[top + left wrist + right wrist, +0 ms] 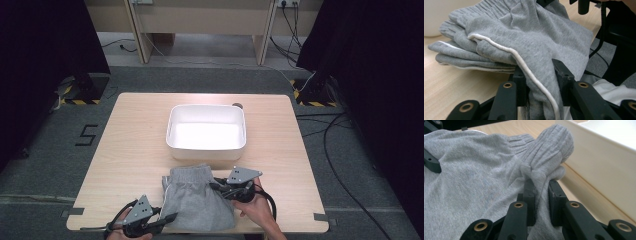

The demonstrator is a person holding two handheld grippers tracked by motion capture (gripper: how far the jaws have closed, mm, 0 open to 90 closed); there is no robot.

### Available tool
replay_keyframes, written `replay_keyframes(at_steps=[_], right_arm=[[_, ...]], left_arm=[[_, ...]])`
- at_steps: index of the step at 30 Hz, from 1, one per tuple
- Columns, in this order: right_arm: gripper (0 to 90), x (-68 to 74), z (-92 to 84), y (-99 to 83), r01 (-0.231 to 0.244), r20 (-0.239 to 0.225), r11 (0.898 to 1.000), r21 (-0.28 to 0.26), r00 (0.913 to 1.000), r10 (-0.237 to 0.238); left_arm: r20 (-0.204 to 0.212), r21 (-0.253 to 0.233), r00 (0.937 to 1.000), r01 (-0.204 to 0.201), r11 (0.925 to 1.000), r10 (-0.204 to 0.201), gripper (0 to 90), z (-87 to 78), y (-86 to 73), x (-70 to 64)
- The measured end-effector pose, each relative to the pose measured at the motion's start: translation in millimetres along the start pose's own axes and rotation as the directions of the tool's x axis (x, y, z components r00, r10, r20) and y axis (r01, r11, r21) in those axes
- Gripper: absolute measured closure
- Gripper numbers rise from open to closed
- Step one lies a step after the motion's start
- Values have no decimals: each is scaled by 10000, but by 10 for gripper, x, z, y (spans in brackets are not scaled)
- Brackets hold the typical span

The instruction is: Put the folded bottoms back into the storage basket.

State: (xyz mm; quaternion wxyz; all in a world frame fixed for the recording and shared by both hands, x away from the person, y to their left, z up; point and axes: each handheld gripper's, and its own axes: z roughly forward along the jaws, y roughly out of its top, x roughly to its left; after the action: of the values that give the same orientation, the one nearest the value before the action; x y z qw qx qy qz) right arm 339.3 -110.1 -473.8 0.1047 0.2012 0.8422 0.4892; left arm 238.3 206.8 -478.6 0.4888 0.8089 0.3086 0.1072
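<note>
The left gripper [539,75] is clamped on the near edge of a folded pair of grey shorts [524,37]; in the left gripper view a bunch of grey knit with a white piped seam [524,62] runs down between the two black jaws, which press on it from both sides. The right gripper [541,192] is likewise clamped on the garment, its jaws pinching a gathered fold just below the ribbed waistband [551,142], which bulges above the jaw tips in the right gripper view.

In the high view the left gripper [167,218] holds the shorts [197,197] at their near left corner, at the table's front edge, while the right gripper [220,187] holds them at the right side, nearer the waistband. The garment lies folded in several layers on the wooden table [135,145], between the two hands; its lower layers appear to rest on the tabletop, though the gripped parts look slightly raised.

Just beyond the waistband stands a white rectangular tub [172,145], empty as far as the high view shows, with its near wall close to the shorts but apart from them.

Judged from this arrangement, folding and grasping are done: the shorts are compact and secured at two points. What remains is to lift the bundle clear of the table, carry it forward over the tub's near rim, lower it inside and release both grips. The task appears a little past its midpoint.
</note>
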Motion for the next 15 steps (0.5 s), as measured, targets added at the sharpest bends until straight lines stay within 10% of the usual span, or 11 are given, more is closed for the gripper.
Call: replay_keyframes(at_steps=[15], right_arm=[[795,3,-231,243,349,187,9971,-675,9993,-337]], left_arm=[[38,-287,9995,-318,9991,319,673,-145,320,0]])
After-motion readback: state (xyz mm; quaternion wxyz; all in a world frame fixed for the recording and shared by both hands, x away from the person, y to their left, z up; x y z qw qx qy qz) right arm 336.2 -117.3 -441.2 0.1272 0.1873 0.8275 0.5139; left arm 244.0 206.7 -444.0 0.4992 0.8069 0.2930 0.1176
